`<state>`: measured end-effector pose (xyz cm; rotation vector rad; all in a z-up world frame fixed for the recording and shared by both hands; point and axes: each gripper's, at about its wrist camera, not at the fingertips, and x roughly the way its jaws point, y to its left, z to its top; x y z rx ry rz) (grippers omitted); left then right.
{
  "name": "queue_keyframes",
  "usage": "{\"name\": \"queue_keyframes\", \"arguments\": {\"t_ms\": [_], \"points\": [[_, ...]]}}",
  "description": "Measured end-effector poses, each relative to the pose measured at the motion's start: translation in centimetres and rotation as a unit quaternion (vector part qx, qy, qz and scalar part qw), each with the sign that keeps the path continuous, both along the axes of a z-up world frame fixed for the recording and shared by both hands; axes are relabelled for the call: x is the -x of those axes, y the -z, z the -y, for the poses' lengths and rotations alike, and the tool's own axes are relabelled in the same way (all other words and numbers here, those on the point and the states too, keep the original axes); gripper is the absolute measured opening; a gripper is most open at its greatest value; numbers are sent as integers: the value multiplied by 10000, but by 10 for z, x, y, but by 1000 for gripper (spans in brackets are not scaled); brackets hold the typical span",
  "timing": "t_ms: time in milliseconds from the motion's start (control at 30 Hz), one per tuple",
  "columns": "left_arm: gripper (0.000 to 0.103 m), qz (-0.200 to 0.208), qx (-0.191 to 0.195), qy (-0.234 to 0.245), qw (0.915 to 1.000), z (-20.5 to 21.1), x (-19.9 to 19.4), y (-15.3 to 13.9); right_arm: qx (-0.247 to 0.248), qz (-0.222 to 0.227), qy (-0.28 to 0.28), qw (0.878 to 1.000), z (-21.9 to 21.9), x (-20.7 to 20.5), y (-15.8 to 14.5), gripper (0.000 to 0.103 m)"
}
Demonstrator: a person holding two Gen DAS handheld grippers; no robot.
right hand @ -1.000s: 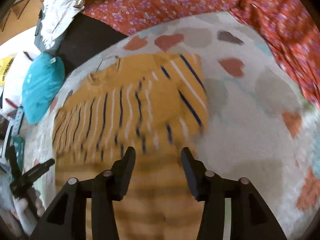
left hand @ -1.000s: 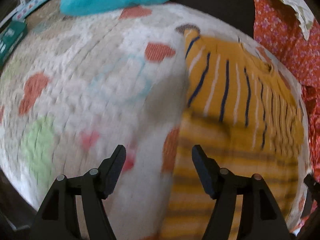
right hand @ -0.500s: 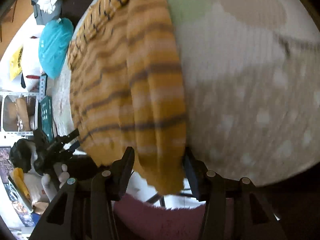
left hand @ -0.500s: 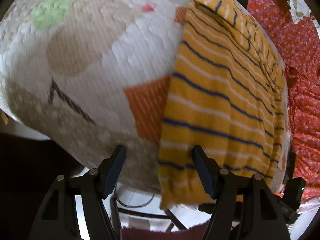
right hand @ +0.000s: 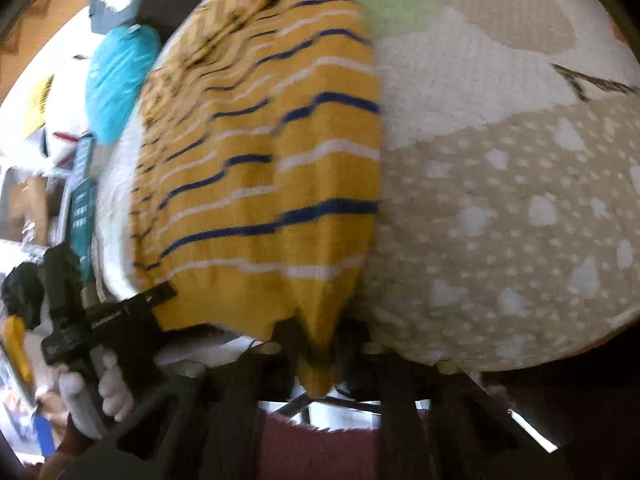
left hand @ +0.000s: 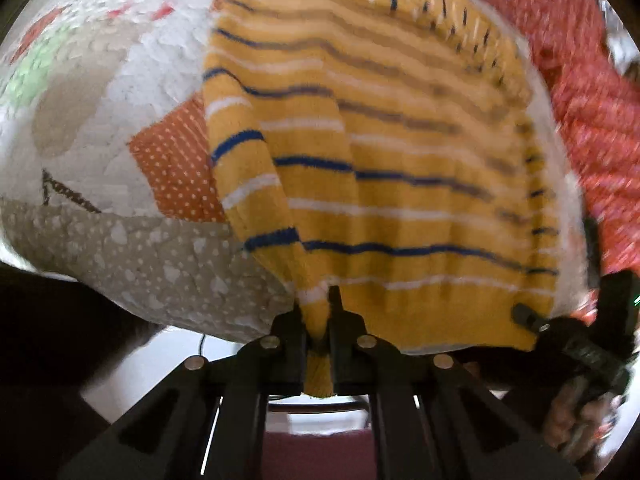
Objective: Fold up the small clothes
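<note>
Left wrist view: left gripper (left hand: pixel 319 320) fully closed, pinching the near hem corner of the yellow striped sweater (left hand: pixel 400 152), which lies flat on the patchwork quilt (left hand: pixel 100 92) w/ its hem at the near edge. Right wrist view: right gripper (right hand: pixel 318 344), blurred, also clamped on the sweater's other hem corner. Teal bag (right hand: pixel 120 80) lies beyond the quilt's far-left side.

Left claw (left hand: pixel 318 312) is clamped tight on the sweater (left hand: pixel 384 168) hem; right claw (right hand: pixel 318 340) likewise pinches the hem's other corner (its fingers blurred), both level and pointing forward.
</note>
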<state>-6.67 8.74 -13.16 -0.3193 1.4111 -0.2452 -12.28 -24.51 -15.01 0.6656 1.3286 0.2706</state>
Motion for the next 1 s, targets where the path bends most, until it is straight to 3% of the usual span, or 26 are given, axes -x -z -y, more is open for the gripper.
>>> {"name": "queue_keyframes", "arguments": {"t_ms": [100,267,400,567,733,1000], "points": [[7,194,368,-260,9988,-11,-4,-28,-142,353,-65,9993,-1,-7,-29,10],[7,604,671,-476,9948,-28,-30,-70,-345,996,25,9944,1,-38,-80,10],[7,908,808,-653,9904,-32,-79,-95,-459,1361,150,9895,5,-80,-111,10],[7,1234,683,-776,9870,-20,-156,-114,-300,1665,366,9849,13,-145,-135,10],[7,1221,473,-861,9876,0,-236,-110,-104,1720,653,9829,23,-218,-137,10],[10,653,300,-1072,9916,11,-353,-54,-18,1220,1180,9855,39,-332,-83,10]]}}
